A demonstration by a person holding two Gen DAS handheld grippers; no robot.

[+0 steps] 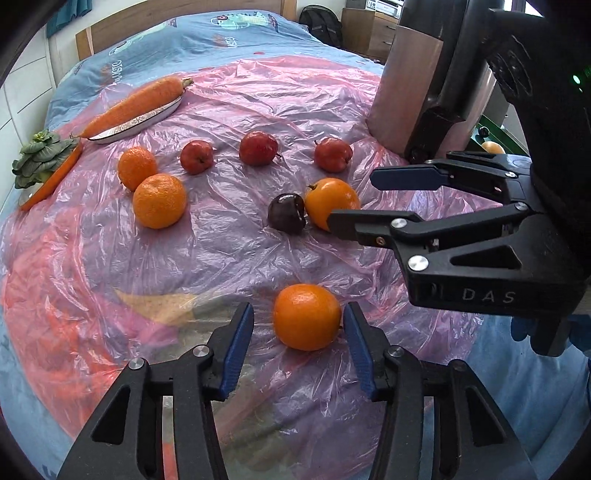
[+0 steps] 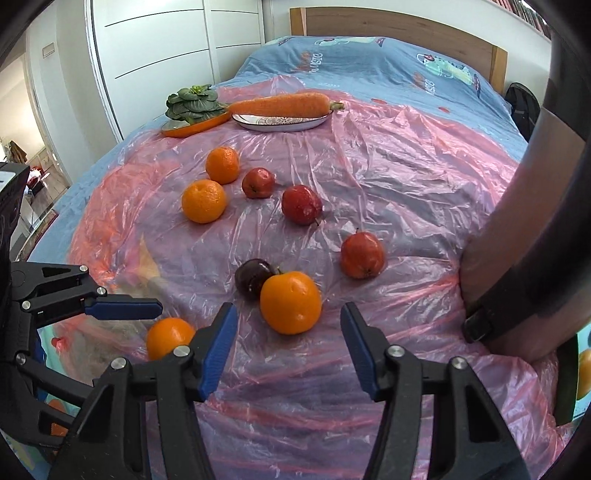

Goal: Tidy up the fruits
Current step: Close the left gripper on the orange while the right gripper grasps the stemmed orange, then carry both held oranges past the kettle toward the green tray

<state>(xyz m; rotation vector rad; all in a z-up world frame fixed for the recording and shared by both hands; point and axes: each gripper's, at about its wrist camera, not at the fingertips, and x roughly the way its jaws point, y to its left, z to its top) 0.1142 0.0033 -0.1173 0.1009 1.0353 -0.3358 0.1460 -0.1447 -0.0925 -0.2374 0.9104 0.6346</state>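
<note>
Fruit lies scattered on a pink plastic sheet (image 1: 221,266) over a bed. My left gripper (image 1: 298,318) stands open around a small orange (image 1: 306,316); the right pad is at its skin, the left pad stands off it. My right gripper (image 2: 288,312) is open around another orange (image 2: 290,302), which touches a dark plum (image 2: 253,277), with a gap on both sides. In the left wrist view the right gripper (image 1: 352,199) reaches in from the right at that orange (image 1: 328,201). Three red fruits (image 1: 258,147) and two more oranges (image 1: 159,201) lie farther back.
A big carrot (image 1: 136,105) lies on an oval white plate (image 1: 147,123) at the far left. Beside it, leafy greens (image 1: 40,157) and a thinner carrot share another dish. A person's forearm (image 2: 517,240) rises at the right. A headboard (image 2: 388,26) and white wardrobe (image 2: 155,55) stand behind.
</note>
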